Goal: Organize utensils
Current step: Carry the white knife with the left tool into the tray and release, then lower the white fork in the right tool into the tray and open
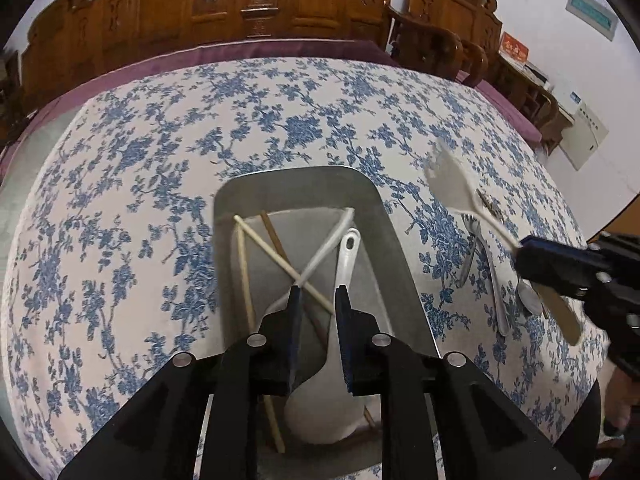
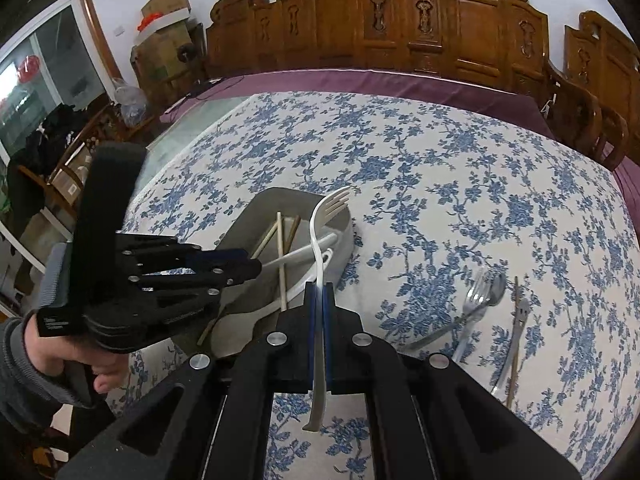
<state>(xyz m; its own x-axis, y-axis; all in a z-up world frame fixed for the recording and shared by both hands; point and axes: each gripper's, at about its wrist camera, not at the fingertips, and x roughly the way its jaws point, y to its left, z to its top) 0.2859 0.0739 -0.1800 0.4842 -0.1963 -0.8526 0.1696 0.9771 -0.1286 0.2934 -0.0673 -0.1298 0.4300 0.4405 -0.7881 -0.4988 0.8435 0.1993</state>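
Right tool (image 2: 319,292) is clamped on a white plastic fork's (image 2: 320,240) handle, tines raised above the grey rectangular metal tray (image 2: 272,200). Left tool (image 1: 318,300) hovers parted and empty above that tray, which holds wooden chopsticks (image 1: 264,248) and white spoons (image 1: 346,256) on the floral-clothed table (image 2: 440,184).

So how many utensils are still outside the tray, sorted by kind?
White plastic fork, clamped in the right hand-held gripper: 1
Metal fork: 1
Metal spoon: 1
Wooden-handled piece: 1
Total: 4
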